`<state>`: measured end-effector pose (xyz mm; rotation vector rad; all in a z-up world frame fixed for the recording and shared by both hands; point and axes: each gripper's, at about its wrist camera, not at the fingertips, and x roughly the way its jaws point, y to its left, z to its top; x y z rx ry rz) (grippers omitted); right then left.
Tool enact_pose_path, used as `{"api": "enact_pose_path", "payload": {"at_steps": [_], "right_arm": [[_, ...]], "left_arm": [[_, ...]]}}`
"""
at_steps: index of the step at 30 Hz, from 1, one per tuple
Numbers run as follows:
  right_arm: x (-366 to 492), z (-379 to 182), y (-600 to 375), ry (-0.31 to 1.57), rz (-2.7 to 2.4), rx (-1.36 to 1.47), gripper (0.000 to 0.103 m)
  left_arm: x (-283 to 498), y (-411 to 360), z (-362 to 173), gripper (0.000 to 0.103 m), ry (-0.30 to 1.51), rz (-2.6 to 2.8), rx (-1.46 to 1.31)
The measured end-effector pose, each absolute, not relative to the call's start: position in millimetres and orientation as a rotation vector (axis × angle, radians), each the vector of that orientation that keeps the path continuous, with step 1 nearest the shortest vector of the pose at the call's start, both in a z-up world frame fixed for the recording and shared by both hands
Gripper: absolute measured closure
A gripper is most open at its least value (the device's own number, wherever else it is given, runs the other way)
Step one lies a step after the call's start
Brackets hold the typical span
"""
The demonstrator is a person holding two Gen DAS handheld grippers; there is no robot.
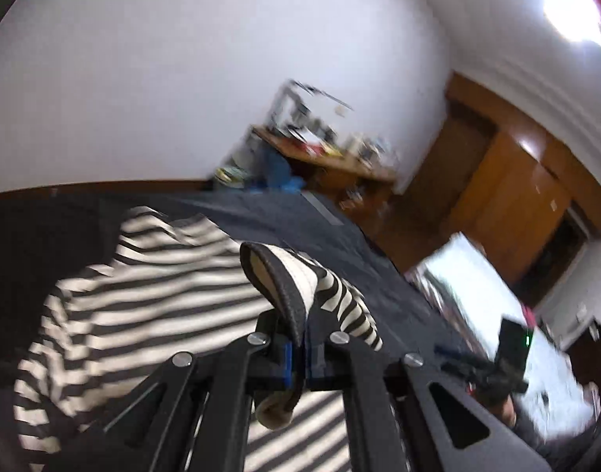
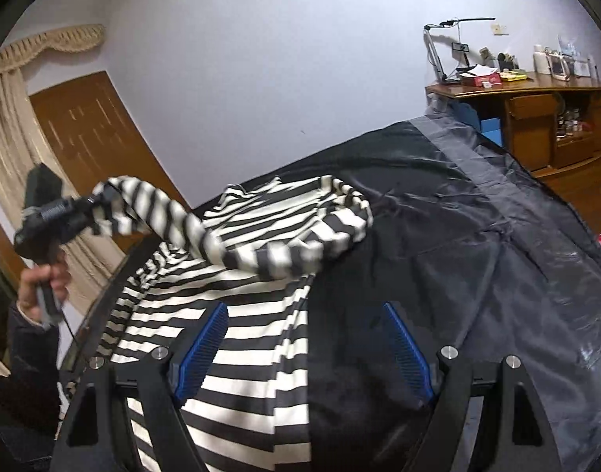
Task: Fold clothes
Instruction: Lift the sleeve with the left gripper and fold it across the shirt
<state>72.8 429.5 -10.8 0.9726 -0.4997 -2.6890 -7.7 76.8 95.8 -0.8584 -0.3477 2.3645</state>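
While left gripper (image 1: 298, 348) pinches sleeve cuff (image 1: 277, 275), right gripper (image 2: 304, 350) gapes.

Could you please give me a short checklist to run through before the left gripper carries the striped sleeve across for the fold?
1. Left gripper shut on the sleeve cuff: ok.
2. Sleeve lifted off the shirt body: ok.
3. Right gripper jaws open and empty above the shirt: ok.
4. Shirt body lies flat: not ok, it looks rumpled near the collar.
5. Dark cover beside the shirt free of other items: ok.
6. Other sleeve's position: cannot tell.
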Motion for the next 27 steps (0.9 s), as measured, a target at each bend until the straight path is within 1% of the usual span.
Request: {"api": "enact_pose_path", "payload": {"at_steps": [3,5,9,11,14,19,22,24,25,26,27], "right_arm": [[60,-13,427,-0.446,-2.727,1.038,0.021],[45,-14,422,-0.376,-2.755,1.097,0.021],[9,-18,400,-0.09,-2.817,1.254,0.021],[-12,-24,386,0.096,-2.818,1.341,0.021],[-38,-35,369,0.27,-2.761,1.384,0.021],[-75,-46,352,0.379,-2.682,1.368,0.021],[-83,-44,344,0.351,-2.575,1.274,0.021],[-89,-47,342,0.332,-2.522,1.26,0.021],[-92,-50,341,0.346,-2.513,1.261,0.024],[-94,-53,341,0.357,-2.512,1.266,0.037],[-97,-55,343,0.365,-2.522,1.276,0.043]], "left_arm": [[-15,42,90,0.099,-0.425,2.41,-0.876],[-17,29,83,0.099,-0.453,2.419,-0.9],[-23,12,74,0.099,-0.503,2.408,-0.926],[-25,9,78,0.099,-0.518,2.392,-0.911],[-27,11,89,0.099,-0.511,2.374,-0.864],[-26,23,109,0.099,-0.496,2.34,-0.789],[-31,27,111,0.099,-0.492,2.333,-0.778],[-35,28,111,0.099,-0.498,2.328,-0.776],[-37,28,110,0.099,-0.506,2.324,-0.778],[-38,27,109,0.099,-0.513,2.322,-0.778],[-39,26,108,0.099,-0.52,2.321,-0.777]]}}
